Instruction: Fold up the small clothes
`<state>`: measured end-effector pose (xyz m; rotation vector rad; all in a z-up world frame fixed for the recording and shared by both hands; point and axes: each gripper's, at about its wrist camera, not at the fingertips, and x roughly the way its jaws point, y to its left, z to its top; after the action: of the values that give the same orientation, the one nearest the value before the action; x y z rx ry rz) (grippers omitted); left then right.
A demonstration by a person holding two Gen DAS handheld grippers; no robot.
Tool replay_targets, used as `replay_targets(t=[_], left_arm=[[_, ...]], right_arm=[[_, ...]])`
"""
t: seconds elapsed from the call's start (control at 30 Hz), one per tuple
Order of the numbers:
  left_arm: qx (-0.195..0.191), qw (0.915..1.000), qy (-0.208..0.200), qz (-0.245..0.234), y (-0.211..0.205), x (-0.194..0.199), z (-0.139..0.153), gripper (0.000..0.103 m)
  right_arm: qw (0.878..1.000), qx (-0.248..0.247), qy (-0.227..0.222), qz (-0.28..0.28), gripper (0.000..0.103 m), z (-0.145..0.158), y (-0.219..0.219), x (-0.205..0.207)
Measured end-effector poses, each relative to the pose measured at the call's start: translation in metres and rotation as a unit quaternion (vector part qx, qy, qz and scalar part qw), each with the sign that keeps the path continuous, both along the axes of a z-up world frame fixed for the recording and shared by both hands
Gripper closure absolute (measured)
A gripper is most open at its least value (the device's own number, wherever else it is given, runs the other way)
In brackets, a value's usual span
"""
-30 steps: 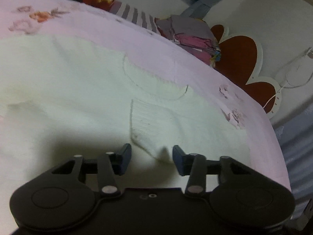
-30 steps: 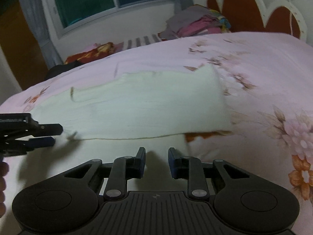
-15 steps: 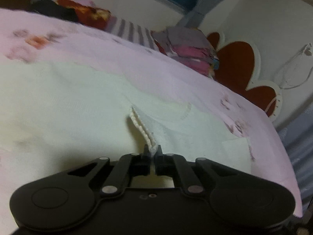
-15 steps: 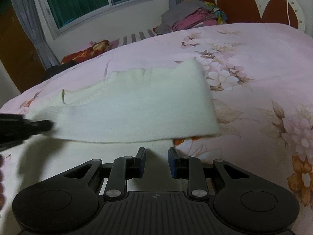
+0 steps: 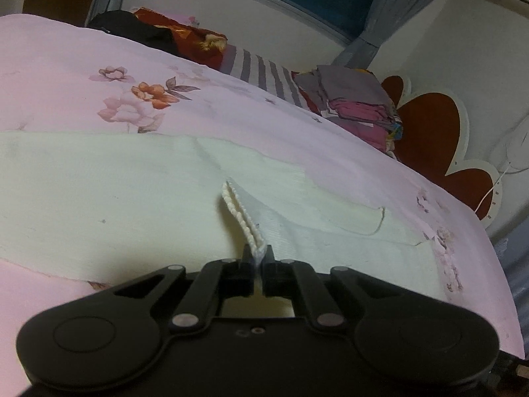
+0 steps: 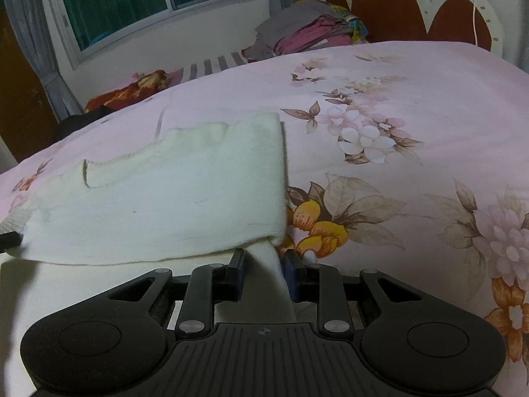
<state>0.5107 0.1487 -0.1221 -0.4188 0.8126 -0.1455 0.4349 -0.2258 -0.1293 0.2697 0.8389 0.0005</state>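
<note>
Mid-fold: left gripper (image 5: 257, 255), jaws closed on the cream garment's (image 6: 158, 205) ribbed edge; right gripper (image 6: 264, 263), jaws apart around a fold, needed closing.

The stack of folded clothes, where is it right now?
In the right wrist view the stack of folded clothes sits at the bed's far edge, top centre, just left of the red headboard.

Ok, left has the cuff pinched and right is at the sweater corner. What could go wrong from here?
The left gripper holds only the tip of the ribbed cuff, so a pull may slip it free. The right gripper straddles the white sweater corner with its jaws apart; lifting now would leave it behind. That side already lies folded over, so dragging may undo it.
</note>
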Motion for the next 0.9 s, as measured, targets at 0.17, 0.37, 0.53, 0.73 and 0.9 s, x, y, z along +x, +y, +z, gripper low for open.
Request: replay_targets(t=[0.17,0.37,0.53,0.73,0.9], left_arm=[[0.005,1.0000,0.002,0.001,0.004,0.000,-0.005,0.099],[0.017,0.9998,-0.003,0.001,0.004,-0.002,-0.007,0.099],[0.019,0.9998,0.007,0.003,0.006,-0.001,-0.014,0.099],[0.122,0.9911,-0.043,0.034,0.000,-0.022,0.012,0.069],[0.151,0.9807,-0.072,-0.101,-0.089,-0.017,0.019,0.053]], right_arm=[[1.000,-0.004,0.000,-0.001,0.077,0.000,0.000,0.000],[1.000,-0.004,-0.001,0.001,0.077,0.000,-0.003,-0.001],[1.000,-0.003,-0.004,0.005,0.078,0.000,-0.004,-0.002],[0.997,0.022,-0.073,-0.018,0.080,0.028,-0.022,-0.018],[0.996,0.046,-0.054,0.048,0.080,0.021,0.007,0.010]])
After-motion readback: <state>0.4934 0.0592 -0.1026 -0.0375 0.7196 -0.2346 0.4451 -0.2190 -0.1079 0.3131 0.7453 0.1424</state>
